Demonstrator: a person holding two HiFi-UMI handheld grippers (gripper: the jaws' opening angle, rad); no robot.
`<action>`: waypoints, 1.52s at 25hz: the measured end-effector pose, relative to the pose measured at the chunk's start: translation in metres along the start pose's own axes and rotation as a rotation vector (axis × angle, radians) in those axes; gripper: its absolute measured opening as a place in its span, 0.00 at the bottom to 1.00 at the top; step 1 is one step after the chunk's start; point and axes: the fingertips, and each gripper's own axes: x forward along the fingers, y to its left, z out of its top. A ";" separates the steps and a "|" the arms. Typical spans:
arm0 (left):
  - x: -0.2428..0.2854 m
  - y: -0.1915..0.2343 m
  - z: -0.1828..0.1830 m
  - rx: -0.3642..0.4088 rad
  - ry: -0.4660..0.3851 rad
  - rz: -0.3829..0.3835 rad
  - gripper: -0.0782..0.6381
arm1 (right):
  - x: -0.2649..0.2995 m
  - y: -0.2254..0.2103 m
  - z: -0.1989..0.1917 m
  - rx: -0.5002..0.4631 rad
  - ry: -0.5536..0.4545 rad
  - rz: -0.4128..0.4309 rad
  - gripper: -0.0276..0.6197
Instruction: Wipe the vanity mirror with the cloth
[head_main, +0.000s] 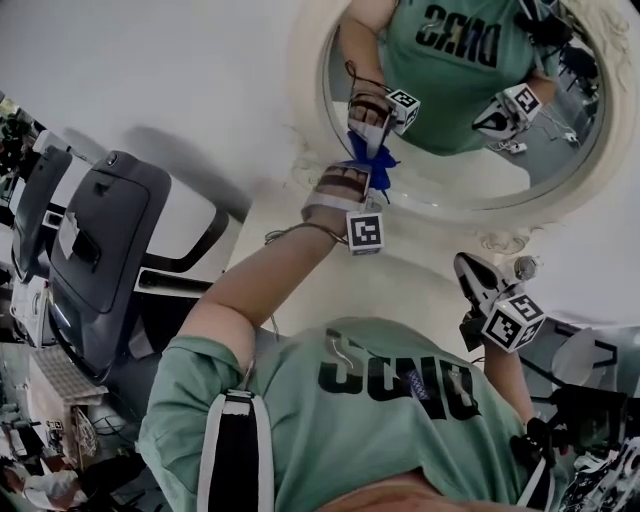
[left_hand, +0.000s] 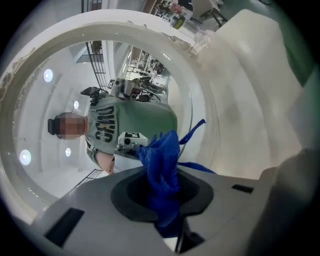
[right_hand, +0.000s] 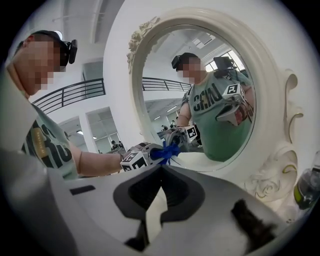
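1. Vanity mirror (head_main: 465, 165), round in an ornate white frame (head_main: 308, 80), sits at the head view's 1 o'clock.
2. Blue cloth (head_main: 372, 160) meets the glass at its 8 o'clock edge, bunched into a wad for wiping.
3. Left gripper (head_main: 358, 185) is clamped on the cloth, with the arm stretched out to reach.
4. Right gripper (head_main: 472, 272), jaws together and empty, hangs at 4 o'clock, likely so that it is out of the wiping path.

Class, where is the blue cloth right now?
In the head view, the blue cloth sits upper centre, clamped in the left gripper, against the lower left edge of the oval vanity mirror.
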 end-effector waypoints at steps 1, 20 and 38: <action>0.001 -0.005 0.006 -0.028 -0.007 -0.028 0.22 | -0.002 0.000 0.000 0.000 0.001 -0.003 0.05; -0.167 0.302 0.014 -0.482 -0.407 0.457 0.23 | -0.017 0.013 0.002 -0.015 -0.097 0.000 0.05; -0.165 0.388 0.004 -0.319 -0.300 0.706 0.23 | -0.027 0.001 0.003 0.008 -0.132 -0.028 0.05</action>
